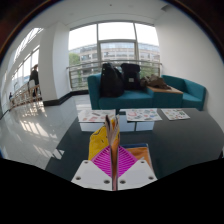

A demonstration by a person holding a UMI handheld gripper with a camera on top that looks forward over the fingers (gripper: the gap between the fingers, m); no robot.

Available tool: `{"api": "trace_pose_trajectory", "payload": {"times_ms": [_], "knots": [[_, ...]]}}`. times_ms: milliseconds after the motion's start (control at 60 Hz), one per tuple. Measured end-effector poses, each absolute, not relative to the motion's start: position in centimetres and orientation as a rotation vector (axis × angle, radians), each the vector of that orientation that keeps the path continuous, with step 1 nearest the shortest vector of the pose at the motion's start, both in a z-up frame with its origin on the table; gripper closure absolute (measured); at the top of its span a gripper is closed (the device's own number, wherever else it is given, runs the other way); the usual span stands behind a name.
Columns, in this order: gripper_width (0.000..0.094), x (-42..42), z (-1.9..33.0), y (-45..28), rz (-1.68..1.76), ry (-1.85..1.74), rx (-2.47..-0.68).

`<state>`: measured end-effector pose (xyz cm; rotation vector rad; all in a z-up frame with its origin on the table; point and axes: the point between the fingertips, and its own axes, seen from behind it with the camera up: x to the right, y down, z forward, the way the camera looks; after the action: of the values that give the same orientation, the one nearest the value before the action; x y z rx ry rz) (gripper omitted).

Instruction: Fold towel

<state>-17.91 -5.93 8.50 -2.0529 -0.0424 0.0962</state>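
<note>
Towel (108,140) pinched upright between my fingers.
To my left, a person (35,80) stands by the windows well beyond me. My gripper (113,165) is nearly closed, both pink pads pressing a yellow-and-pink fold of the cloth. Beyond the fingers, papers (140,116) lie on a dark table (190,135); farther off, bags (118,78) sit on a teal sofa (185,93).

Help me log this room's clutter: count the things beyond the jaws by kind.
patterned flat pieces on the dark table: 3
dark bags on the sofa: 2
teal sofa: 1
dark table: 1
person by the windows: 1
Total: 8
</note>
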Motion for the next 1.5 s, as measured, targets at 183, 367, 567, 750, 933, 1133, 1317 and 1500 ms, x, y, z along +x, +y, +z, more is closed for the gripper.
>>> {"api": "trace_pose_trajectory", "payload": {"times_ms": [183,367,567,750,933,1133,1317,1500], "knots": [[0.0452,-8.4,0.3,-5.5,0.002,0.091,-2.250],[0.0203,-4.8,4.8,-6.3,0.047,0.119,-2.167],[0.0169,-3.6,13.5,-11.2,0.098,0.048,-2.039],[0.0159,-2.5,15.7,-17.7,0.083,0.017,-2.021],[0.0158,-2.2,15.9,-22.8,0.081,-0.004,-2.029],[0.0160,-3.0,17.4,-26.5,0.073,-0.051,-1.989],[0.0158,-3.2,19.8,-28.3,0.071,-0.070,-1.942],[0.0157,-3.7,20.2,-29.0,0.076,-0.092,-1.930]]}}
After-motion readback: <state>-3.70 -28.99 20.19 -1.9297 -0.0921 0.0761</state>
